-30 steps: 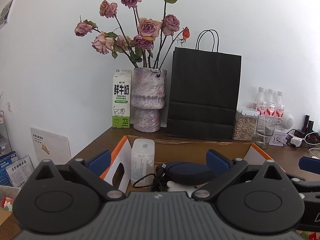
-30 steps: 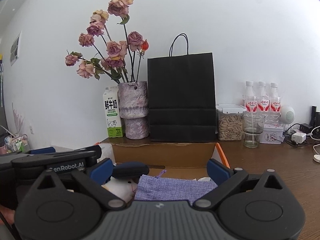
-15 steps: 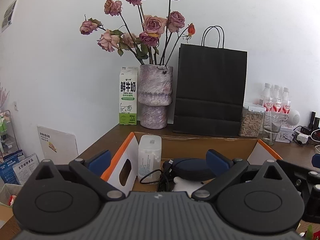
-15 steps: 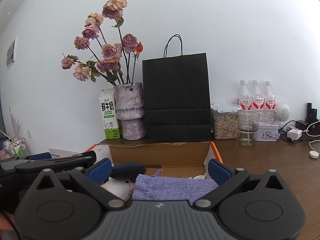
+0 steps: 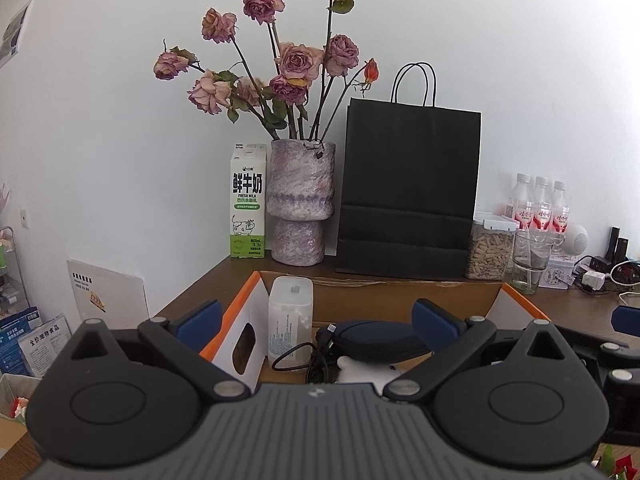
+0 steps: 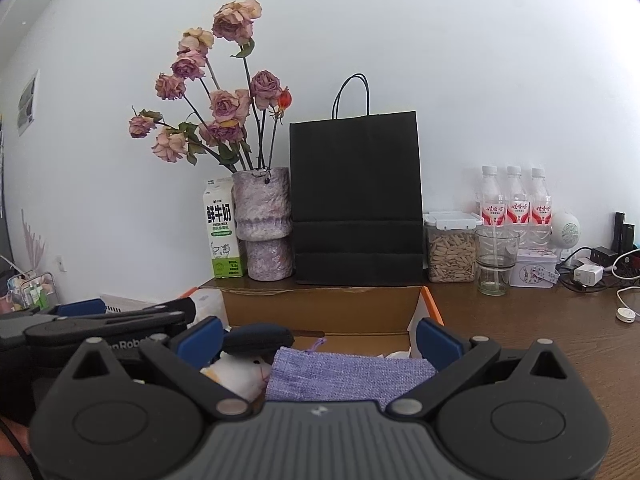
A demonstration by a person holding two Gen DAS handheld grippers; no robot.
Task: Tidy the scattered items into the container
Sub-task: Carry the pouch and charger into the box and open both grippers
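An open cardboard box (image 5: 400, 294) with orange-edged flaps sits on the brown table. Inside it stand a white translucent canister (image 5: 290, 318), a dark blue oval case (image 5: 376, 338) with a black cable (image 5: 316, 354), and a white plush toy (image 5: 360, 372). The right wrist view shows the same box (image 6: 320, 310) holding a purple woven pouch (image 6: 348, 376), the plush toy (image 6: 240, 374) and the dark case (image 6: 258, 338). My left gripper (image 5: 316, 320) hangs open above the box, empty. My right gripper (image 6: 320, 338) is open too, over the pouch without touching it.
Behind the box stand a milk carton (image 5: 248, 204), a vase of dried roses (image 5: 300, 204), a black paper bag (image 5: 408, 192), a jar of seeds (image 5: 488, 250), a glass (image 5: 530, 260) and three bottles (image 5: 540, 206). Chargers and cables (image 6: 592, 272) lie at the right.
Both grippers have drawn back and up from the box, so the vase, bag and box look smaller and farther. Their jaws stay open; the items in the box have not moved.
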